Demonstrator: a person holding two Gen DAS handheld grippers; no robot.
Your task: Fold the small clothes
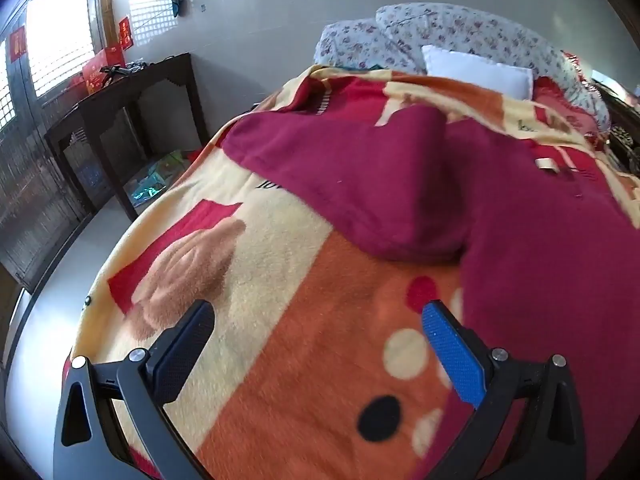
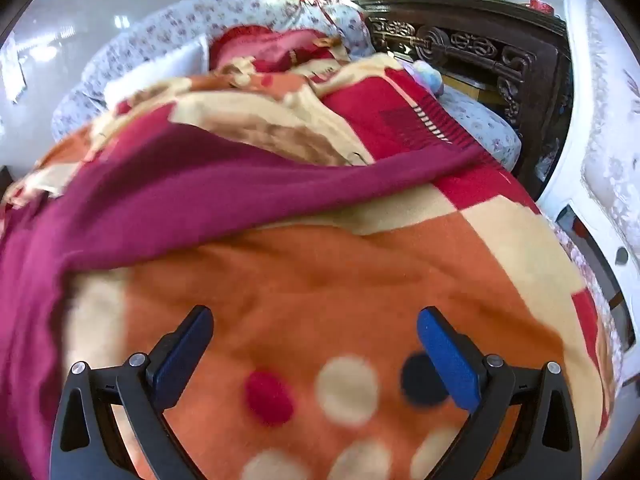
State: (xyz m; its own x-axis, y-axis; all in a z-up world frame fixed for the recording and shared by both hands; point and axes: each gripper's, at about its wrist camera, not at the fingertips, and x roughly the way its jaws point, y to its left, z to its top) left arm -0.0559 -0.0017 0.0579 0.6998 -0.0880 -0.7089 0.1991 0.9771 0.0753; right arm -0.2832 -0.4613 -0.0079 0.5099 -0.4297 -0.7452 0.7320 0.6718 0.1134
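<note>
1. One magenta garment (image 1: pixel 400 168) lies spread on the bed, on top of the patterned blanket (image 1: pixel 304 360). In the right wrist view the same garment (image 2: pixel 192 200) runs across the picture from the left edge to the right part of the bed, and it looks a little blurred.
2. One small pale tag (image 1: pixel 547 164) shows on the garment, on its far right part in the left wrist view.
3. The left gripper (image 1: pixel 318 316) hangs above the blanket, just beside the near edge of the garment. Its two fingers stand wide apart and hold nothing.
4. The right gripper (image 2: pixel 314 318) also hangs above the blanket, near the garment but not touching it. Its two fingers are wide apart as well, with nothing between them.
5. The one blanket is orange, cream and red, with round dots in cream, red and black near both grippers.
6. At the far end of the bed lie floral bedding (image 1: pixel 472 36) and one white pillow (image 1: pixel 476 68).
7. One dark counter (image 1: pixel 128 92) stands by the wall on the left, with red boxes on it; I cannot count them surely.
8. One dark carved headboard (image 2: pixel 472 52) shows in the right wrist view.
</note>
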